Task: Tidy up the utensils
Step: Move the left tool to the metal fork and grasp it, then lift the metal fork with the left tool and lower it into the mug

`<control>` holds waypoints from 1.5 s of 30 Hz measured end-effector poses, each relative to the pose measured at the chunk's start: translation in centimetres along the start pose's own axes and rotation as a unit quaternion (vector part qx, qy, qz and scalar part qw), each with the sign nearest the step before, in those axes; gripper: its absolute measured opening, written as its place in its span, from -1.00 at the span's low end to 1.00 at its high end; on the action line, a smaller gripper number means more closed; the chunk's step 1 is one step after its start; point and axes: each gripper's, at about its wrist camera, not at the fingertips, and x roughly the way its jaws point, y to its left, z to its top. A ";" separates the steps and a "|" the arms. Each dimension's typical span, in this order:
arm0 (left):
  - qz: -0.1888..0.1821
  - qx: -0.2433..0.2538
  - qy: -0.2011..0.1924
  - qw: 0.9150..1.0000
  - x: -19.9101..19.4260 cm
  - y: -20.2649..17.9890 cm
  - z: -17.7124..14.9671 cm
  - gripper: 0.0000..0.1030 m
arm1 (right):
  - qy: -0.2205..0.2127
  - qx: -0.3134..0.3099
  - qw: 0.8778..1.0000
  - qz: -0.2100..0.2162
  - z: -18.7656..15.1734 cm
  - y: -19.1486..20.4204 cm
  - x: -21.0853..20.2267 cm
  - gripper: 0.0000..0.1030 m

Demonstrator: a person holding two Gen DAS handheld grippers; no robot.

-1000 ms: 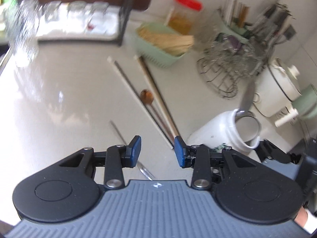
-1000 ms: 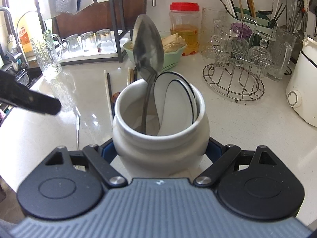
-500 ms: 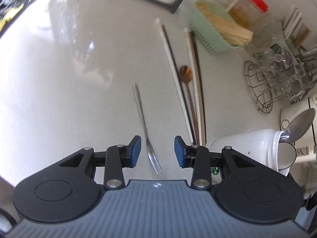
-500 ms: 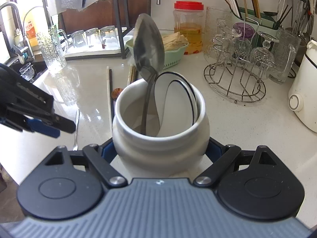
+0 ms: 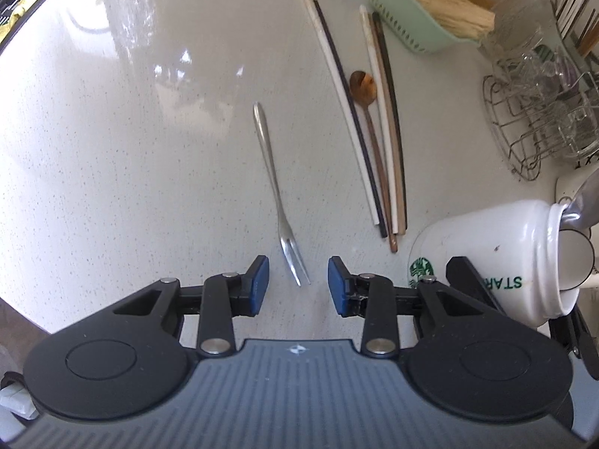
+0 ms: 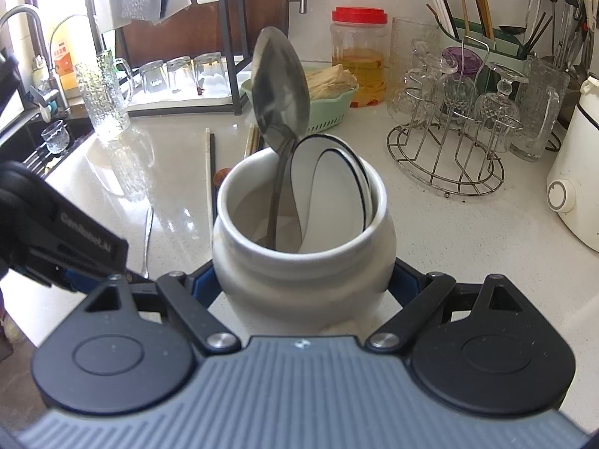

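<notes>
While the right gripper (image 6: 303,280) clamps the white jar (image 6: 303,262), lettered "STAR", holding a steel spoon (image 6: 280,86) and ceramic spoons (image 6: 337,187), the left gripper (image 5: 298,286) gapes empty over a fork (image 5: 277,194), lower centre.

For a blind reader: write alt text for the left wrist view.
The left gripper, jaws open, hangs over the prongs of a small metal fork lying on a pale counter. Chopsticks and a wooden spoon lie beyond; a white jar is at right.

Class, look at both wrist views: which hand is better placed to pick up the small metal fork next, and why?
Left. The left gripper hangs over the fork, whose tines lie between its open blue pads. The right gripper is occupied, clamped on the white jar.
</notes>
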 end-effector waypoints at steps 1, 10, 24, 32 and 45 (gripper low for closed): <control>-0.002 -0.005 0.002 1.000 0.1 0.1 0.1 -0.24 | -0.001 0.000 1.000 0.000 -0.1 0.0 0.0 0.77; 0.008 0.033 0.009 0.999 0.5 -0.8 0.1 -0.83 | -0.005 -0.006 1.000 -0.003 -0.2 0.1 0.0 0.77; -0.028 0.059 0.004 0.998 -3.4 -0.3 -0.5 -0.83 | -0.007 -0.014 1.000 -0.002 -0.3 0.2 0.1 0.77; -0.048 0.059 -0.014 0.997 -6.6 -0.7 0.2 -0.84 | -0.007 -0.016 1.000 0.001 -0.3 0.2 0.1 0.77; -0.122 0.059 0.069 0.988 -12.3 -1.8 2.6 -0.84 | -0.006 -0.017 1.000 0.002 -0.2 0.2 0.1 0.77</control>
